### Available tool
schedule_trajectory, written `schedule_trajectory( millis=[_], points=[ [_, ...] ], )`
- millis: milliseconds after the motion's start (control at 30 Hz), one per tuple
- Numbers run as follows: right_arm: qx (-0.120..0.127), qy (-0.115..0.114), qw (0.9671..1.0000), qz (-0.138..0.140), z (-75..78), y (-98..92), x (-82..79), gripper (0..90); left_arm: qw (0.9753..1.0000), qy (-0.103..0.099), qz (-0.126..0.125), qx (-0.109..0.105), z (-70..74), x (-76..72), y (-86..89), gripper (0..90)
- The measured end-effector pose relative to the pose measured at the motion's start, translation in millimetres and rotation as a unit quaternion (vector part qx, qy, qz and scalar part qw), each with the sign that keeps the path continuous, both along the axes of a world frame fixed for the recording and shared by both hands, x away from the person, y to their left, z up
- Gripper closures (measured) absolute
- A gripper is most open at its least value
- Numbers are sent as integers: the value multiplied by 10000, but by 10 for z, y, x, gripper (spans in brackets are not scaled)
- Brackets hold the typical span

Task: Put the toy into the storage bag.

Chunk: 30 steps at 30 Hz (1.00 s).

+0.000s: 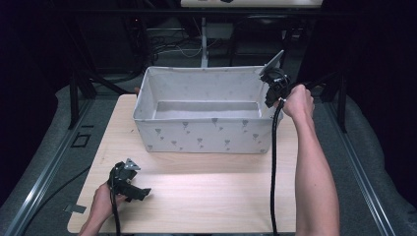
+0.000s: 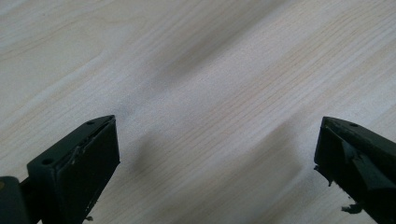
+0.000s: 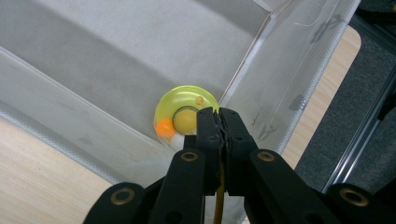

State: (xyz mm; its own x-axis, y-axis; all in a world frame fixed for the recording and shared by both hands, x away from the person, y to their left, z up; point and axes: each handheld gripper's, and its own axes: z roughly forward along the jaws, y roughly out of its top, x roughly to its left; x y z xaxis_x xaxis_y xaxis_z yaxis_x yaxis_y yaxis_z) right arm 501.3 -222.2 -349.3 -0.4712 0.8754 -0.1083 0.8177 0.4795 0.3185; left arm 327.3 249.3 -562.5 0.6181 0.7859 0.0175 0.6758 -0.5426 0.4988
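1. Jaws of right gripper (image 3: pixel 219 112) sit pressed together, apparently pinching the rim of a translucent yellow-green round plastic disc (image 3: pixel 186 108) w/ a yellow knob at its centre and an orange ball at its edge; the exact contact is hidden behind the jaw tips, so a grip is my reading, not certain.
2. Jaws of left gripper (image 2: pixel 217 140) stand wide apart, nothing between them, just over the pale wood-grain tabletop (image 2: pixel 196 70).
3. In high view, right gripper (image 1: pixel 273 94) hangs over the 3 o'clock end of the grey fabric storage bin w/ small printed motifs (image 1: pixel 201 135); left gripper (image 1: pixel 140 192) rests at 7 o'clock on the table, well apart from the bin.
4. Disc sits low inside the bin, near the corner where the long wall meets the end wall; can't tell if it touches the bin floor.
5. Step in hand, as I judge it: either placing the disc into the bin or lifting it out.
6. Next move, if placing: part the jaws, pull straight up clear of the end wall. If removing: keep the pinch firm, lift w/o snagging the soft wall.
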Motion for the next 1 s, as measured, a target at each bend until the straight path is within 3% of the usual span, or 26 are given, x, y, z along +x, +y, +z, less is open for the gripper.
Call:
schedule_trajectory(
  millis=[400,533,567,600,667,700,1000],
  points=[
    [22,23,10000,-90,6,-37,-27,855,10000,-9,-21,1,2,1,-9,3],
    [257,-147,9995,-111,118,-65,-70,702,10000,-16,-22,-5,2,1,-14,3],
    [257,-147,9995,-111,118,-65,-70,702,10000,-16,-22,-5,2,1,-14,3],
    [341,-160,9992,-92,177,-67,-97,617,10000,-15,-31,-9,4,0,-19,3],
    [368,-187,9991,-84,204,-64,-113,584,10000,-13,-34,-9,4,0,-21,3],
    [453,-198,9988,-64,263,-56,-144,503,10000,-13,-40,-10,5,0,-22,3],
    [656,-373,9970,161,478,72,-305,233,10000,-21,-28,-11,8,-1,-21,3]
  ],
)
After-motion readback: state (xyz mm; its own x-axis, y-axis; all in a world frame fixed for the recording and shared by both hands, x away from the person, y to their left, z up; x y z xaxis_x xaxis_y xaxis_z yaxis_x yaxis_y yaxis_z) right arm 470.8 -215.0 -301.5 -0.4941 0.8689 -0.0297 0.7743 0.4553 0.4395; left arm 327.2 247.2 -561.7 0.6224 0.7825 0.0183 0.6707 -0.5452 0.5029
